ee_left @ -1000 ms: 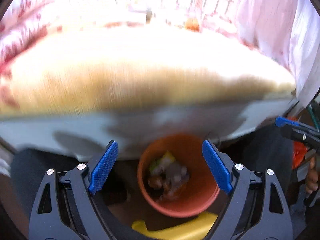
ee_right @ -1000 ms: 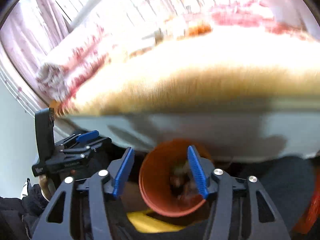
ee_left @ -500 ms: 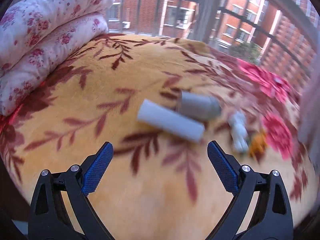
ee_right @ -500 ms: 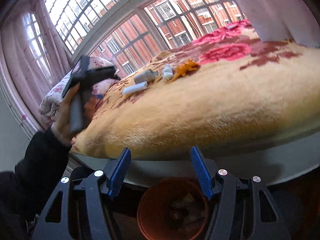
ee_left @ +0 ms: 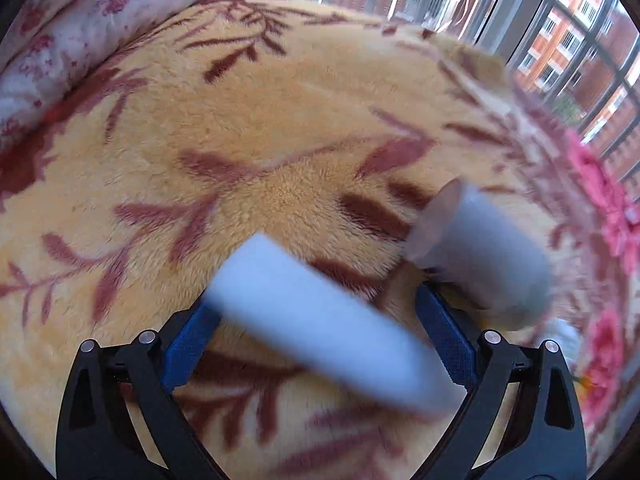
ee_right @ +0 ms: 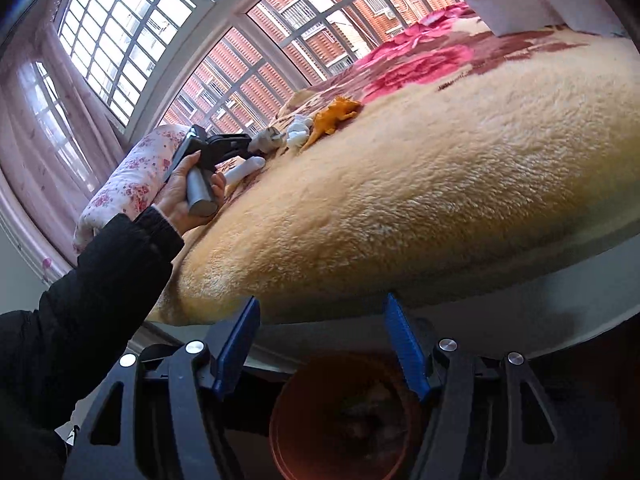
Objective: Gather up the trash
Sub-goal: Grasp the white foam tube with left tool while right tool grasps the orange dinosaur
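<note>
A white paper tube (ee_left: pixel 324 320) lies on the yellow floral blanket (ee_left: pixel 260 140), between the wide-open fingers of my left gripper (ee_left: pixel 316 328), which does not grip it. A grey cup (ee_left: pixel 480 252) lies on its side just right of the tube. From the right wrist view the left gripper shows at the tube (ee_right: pixel 244 170) and cup (ee_right: pixel 266 140), with crumpled white paper (ee_right: pixel 298 132) and an orange scrap (ee_right: pixel 334 114) beyond. My right gripper (ee_right: pixel 320 344) is open and empty below the bed edge, above the orange bin (ee_right: pixel 344 420), which holds trash.
A folded floral quilt (ee_left: pixel 80 28) lies at the blanket's far left, also seen in the right wrist view (ee_right: pixel 128 176). Barred windows (ee_right: pixel 240 48) stand behind the bed. The white bed frame (ee_right: pixel 520 308) runs under the blanket edge.
My left gripper rose from the bin to the bed and closed in on the white tube, now between its fingers. My right gripper tilted up and stays over the bin.
</note>
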Tool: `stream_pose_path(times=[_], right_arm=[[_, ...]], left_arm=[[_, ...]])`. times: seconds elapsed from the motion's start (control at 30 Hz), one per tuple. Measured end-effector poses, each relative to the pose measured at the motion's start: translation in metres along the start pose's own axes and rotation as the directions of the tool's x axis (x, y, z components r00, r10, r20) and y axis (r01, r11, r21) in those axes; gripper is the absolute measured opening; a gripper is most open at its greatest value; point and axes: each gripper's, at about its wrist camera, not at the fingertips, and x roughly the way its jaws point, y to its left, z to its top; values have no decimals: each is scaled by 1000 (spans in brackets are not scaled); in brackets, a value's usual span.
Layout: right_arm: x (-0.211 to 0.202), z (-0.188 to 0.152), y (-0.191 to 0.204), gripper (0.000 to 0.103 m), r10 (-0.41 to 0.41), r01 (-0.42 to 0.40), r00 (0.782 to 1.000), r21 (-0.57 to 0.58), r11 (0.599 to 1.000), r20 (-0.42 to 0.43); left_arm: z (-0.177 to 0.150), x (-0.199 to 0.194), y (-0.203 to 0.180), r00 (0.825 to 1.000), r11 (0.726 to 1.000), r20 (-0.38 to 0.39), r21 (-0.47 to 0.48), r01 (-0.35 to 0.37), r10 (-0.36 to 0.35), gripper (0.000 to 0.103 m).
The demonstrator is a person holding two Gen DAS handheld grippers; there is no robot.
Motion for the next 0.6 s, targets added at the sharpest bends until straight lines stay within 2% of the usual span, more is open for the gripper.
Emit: stream_pose_path(times=[0.1, 0.17, 0.23, 0.27, 0.37, 0.47, 0.6], right_arm=[[-1, -2, -1, 63, 4, -4, 1000, 10, 1000, 5], [-5, -1, 1, 63, 1, -1, 1000, 10, 1000, 16], [-10, 0, 6, 63, 3, -3, 1000, 0, 1000, 28], [-13, 0, 8, 63, 2, -2, 999, -9, 1000, 36], [-23, 1, 17, 63, 2, 0, 998, -29, 1000, 55], [-32, 3, 28, 63, -1, 4, 998, -56, 998, 68], [-37, 15, 46, 63, 9, -1, 997, -101, 995, 82]], left_arm=[[-4, 1, -10, 998, 998, 51, 49, -49, 47, 89], [-10, -9, -10, 995, 997, 88, 63, -43, 37, 64], [-17, -22, -7, 994, 994, 110, 106, -11, -1, 50], [-21, -27, -3, 994, 993, 109, 119, 15, -28, 46], [-31, -37, 15, 988, 984, 60, 121, 131, -140, 29], [-46, -51, 26, 977, 963, 41, 183, 197, -208, 22], [-80, -86, 47, 955, 915, 40, 301, 270, -295, 19]])
